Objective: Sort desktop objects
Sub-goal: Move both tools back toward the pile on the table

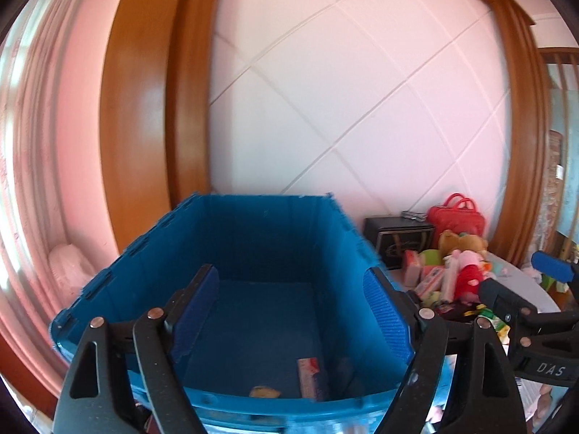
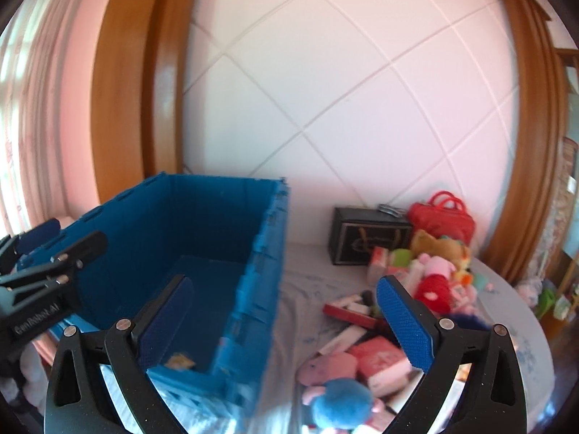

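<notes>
A: Crate (image 1: 260,238) holds one box (image 1: 310,376); our left gripper (image 1: 289,307) hovers above, jaws wide, empty.

B: Our right gripper (image 2: 289,322), equally wide and empty, overlooks toys (image 2: 365,358) beside it.

Left gripper (image 1: 291,311) and right gripper (image 2: 291,322) spread wide, holding nothing.

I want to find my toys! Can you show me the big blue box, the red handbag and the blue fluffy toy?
big blue box (image 1: 253,238): left wrist view, on its inner back wall.
red handbag (image 2: 443,222): right wrist view, on the bag's front.
blue fluffy toy (image 2: 342,403): right wrist view, on its round blue body.
</notes>
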Motion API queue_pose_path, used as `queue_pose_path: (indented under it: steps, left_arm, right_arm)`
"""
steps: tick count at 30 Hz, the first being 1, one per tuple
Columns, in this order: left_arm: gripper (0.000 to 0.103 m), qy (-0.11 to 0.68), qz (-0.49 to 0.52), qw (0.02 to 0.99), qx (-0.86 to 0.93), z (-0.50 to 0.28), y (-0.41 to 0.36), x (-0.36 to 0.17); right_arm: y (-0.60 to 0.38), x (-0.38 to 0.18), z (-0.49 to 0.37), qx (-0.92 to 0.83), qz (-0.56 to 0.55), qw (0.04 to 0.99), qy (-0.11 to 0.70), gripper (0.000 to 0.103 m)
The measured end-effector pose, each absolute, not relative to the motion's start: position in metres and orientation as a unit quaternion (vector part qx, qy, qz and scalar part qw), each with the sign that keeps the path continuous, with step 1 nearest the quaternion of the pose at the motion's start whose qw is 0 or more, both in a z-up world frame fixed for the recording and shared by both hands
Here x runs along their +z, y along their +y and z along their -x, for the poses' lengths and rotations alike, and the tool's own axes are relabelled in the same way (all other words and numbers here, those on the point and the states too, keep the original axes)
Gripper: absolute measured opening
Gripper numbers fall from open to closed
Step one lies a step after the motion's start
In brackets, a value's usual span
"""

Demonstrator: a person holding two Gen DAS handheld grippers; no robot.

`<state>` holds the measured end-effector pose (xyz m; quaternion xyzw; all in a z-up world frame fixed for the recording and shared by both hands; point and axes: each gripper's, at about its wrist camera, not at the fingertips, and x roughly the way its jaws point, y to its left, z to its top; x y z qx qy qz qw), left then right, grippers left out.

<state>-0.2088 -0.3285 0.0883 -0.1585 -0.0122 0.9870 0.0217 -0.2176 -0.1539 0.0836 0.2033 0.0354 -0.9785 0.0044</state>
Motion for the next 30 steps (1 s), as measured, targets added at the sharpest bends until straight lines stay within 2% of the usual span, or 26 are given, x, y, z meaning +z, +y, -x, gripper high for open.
queue_pose_path:
  steps: [9,15,23,30]
  left_arm:
    - [0.086,-0.011,0.15,0.105,0.983,0.202,-0.231,0.086]
    - [0.086,-0.004,0.185,0.128,0.974,0.207,-0.159,0.054]
    - [0.086,-0.003,0.294,0.045,0.955,0.22,-0.089,-0.029]
    - [0.086,0.007,0.382,-0.013,0.924,0.224,-0.078,-0.087]
  right_arm:
    - [-0.019,0.061,0.176,-0.966,-0.228,-0.12,0.011,0.103]
    - [0.076,0.022,0.169,-0.95,-0.277,-0.147,-0.001,0.103]
    - [0.18,-0.042,0.175,-0.929,-0.356,-0.106,0.007,0.103]
    - [0.229,-0.099,0.19,-0.899,-0.429,-0.088,-0.004,0.103]
